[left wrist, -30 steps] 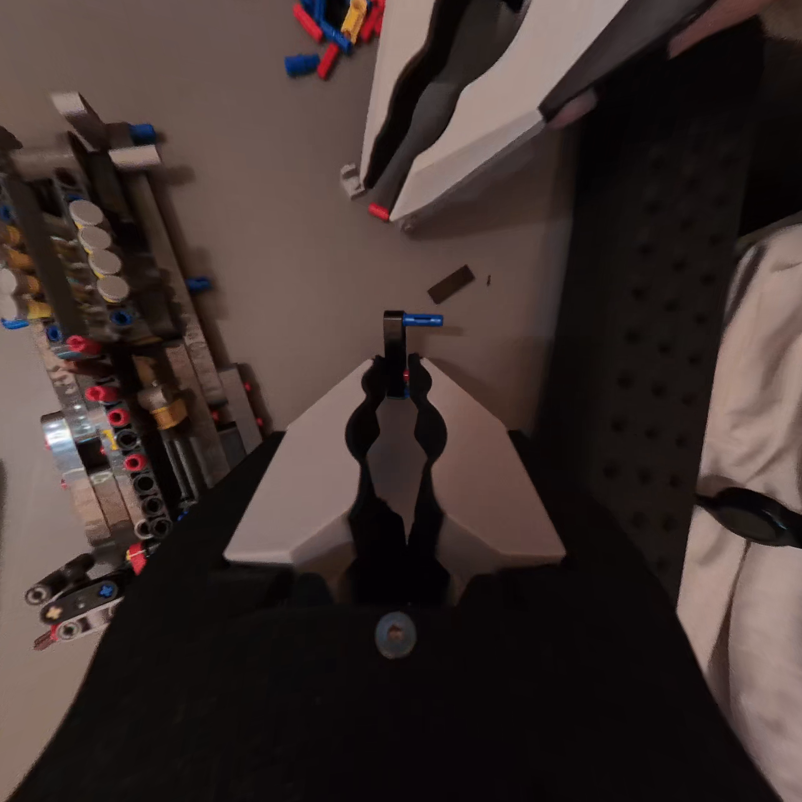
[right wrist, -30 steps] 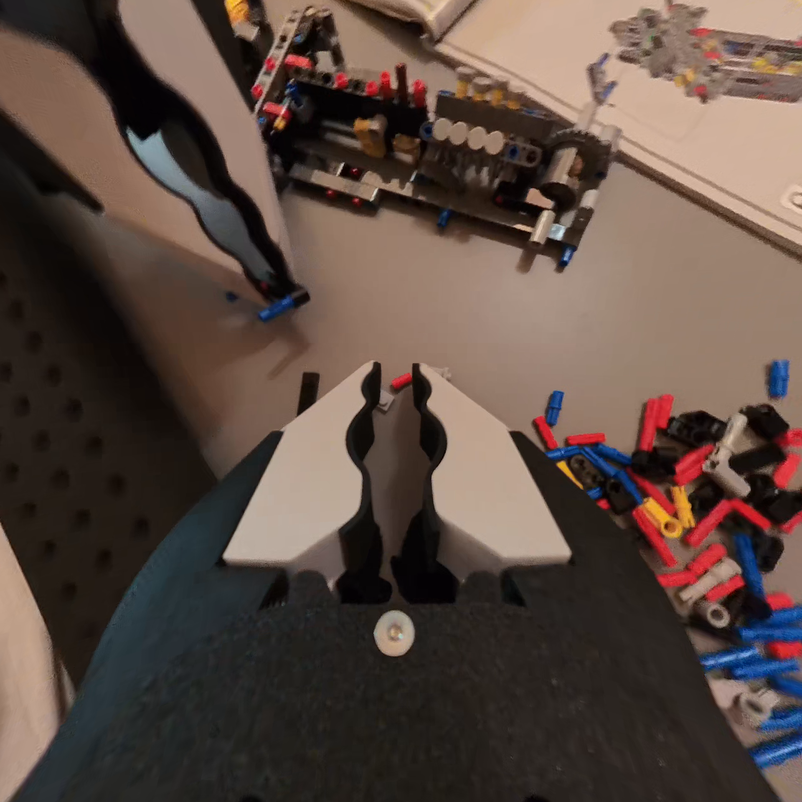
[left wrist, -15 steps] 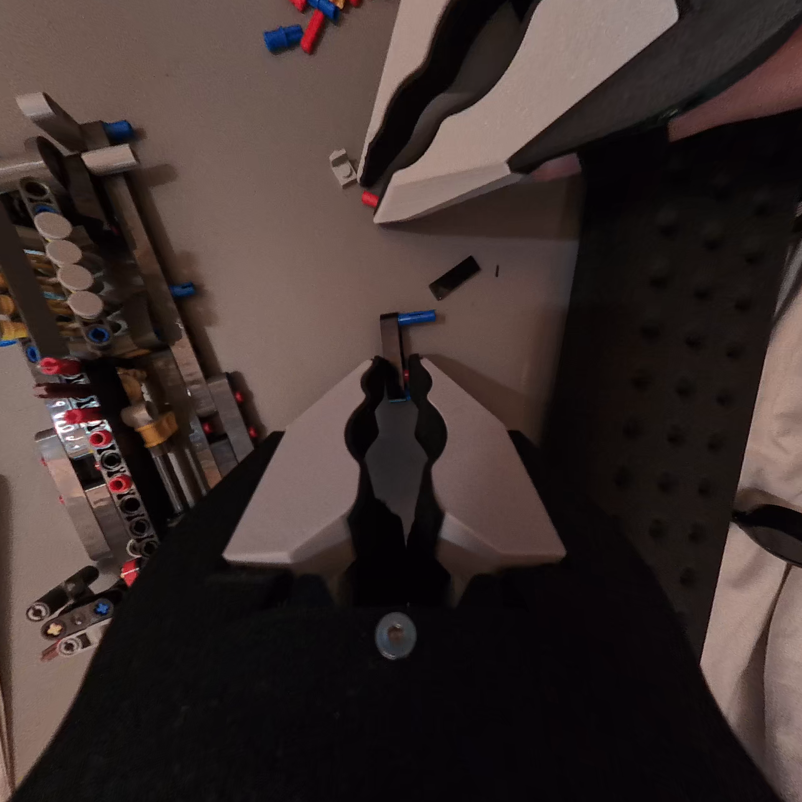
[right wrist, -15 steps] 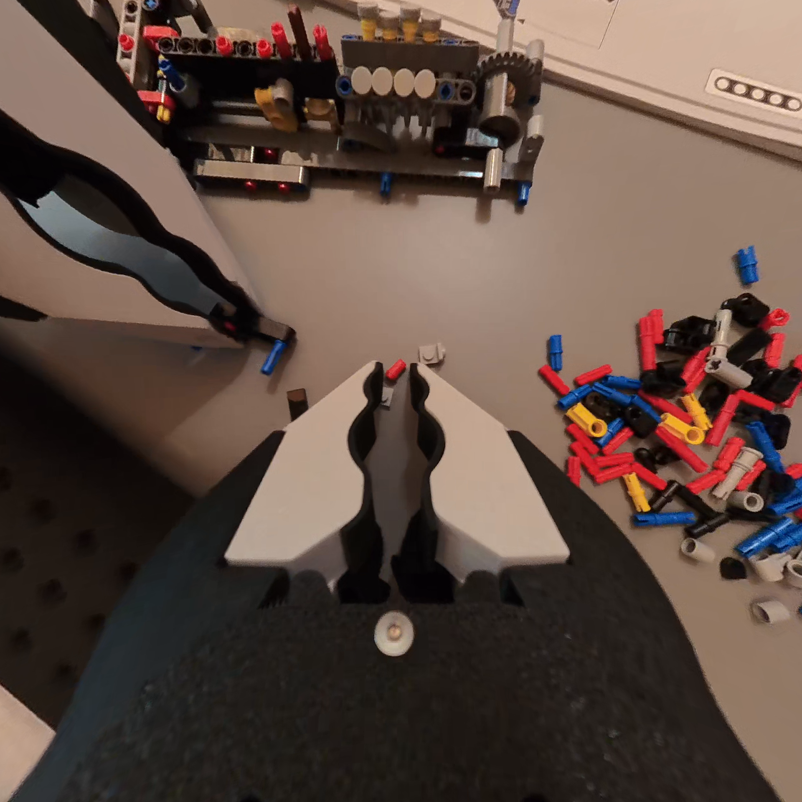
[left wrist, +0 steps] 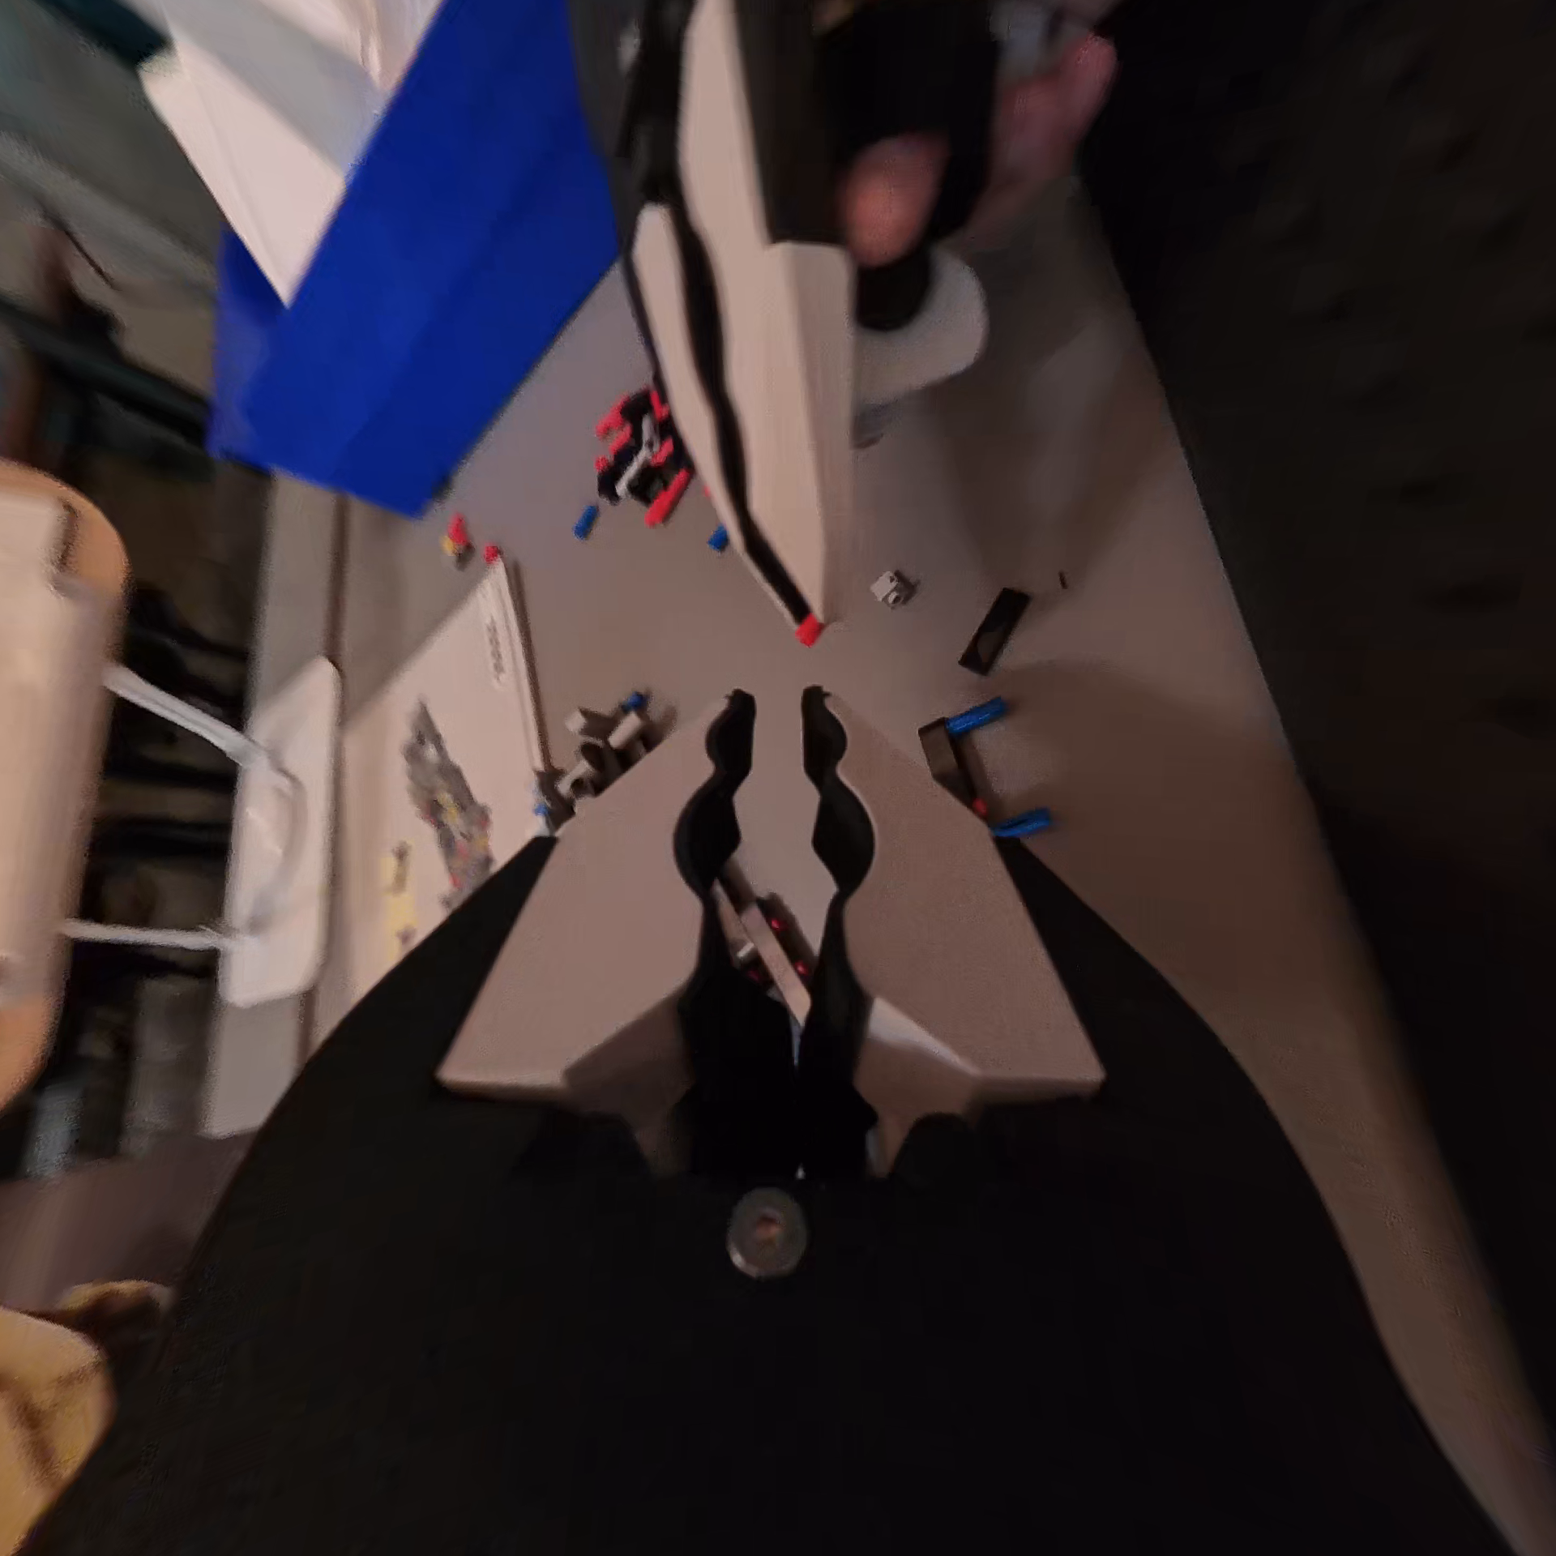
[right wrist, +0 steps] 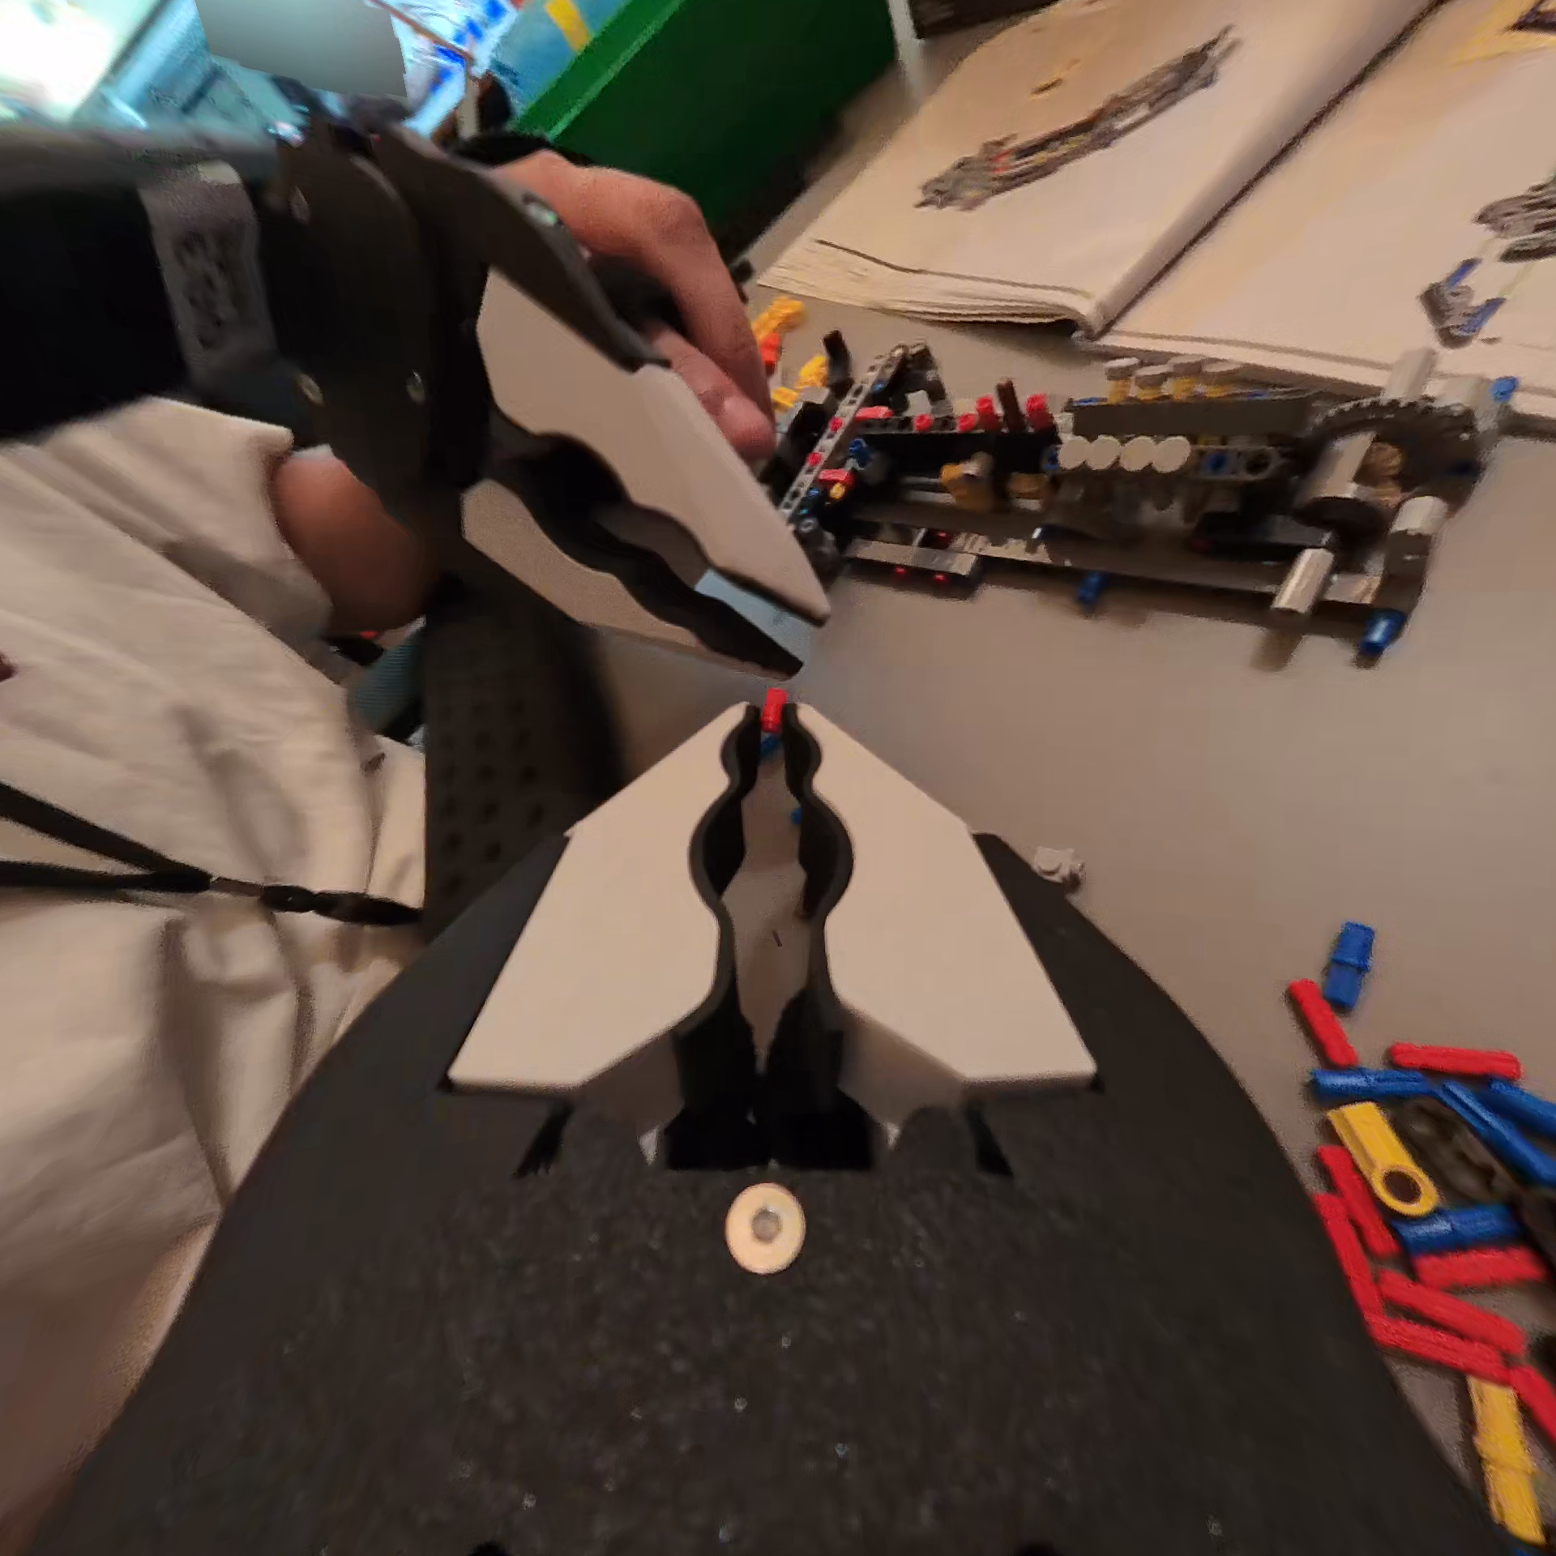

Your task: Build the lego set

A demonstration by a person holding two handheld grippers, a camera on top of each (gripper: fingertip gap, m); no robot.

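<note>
Whereas half a second ago your left gripper [left wrist: 770, 695] was pinching the black beam [left wrist: 950, 755] with blue pins, you are now holding it with jaws spread and empty, and the beam is lying on the grey worktop [left wrist: 1095, 522] just beside it. Your right gripper [right wrist: 773, 716] is now lifting the small red pin [right wrist: 774, 708], jaws pinching it at the tips. Behind, the long grey chassis assembly [right wrist: 1137, 480] is sitting before the open instruction booklet [right wrist: 1179, 185]; no writing is legible.
</note>
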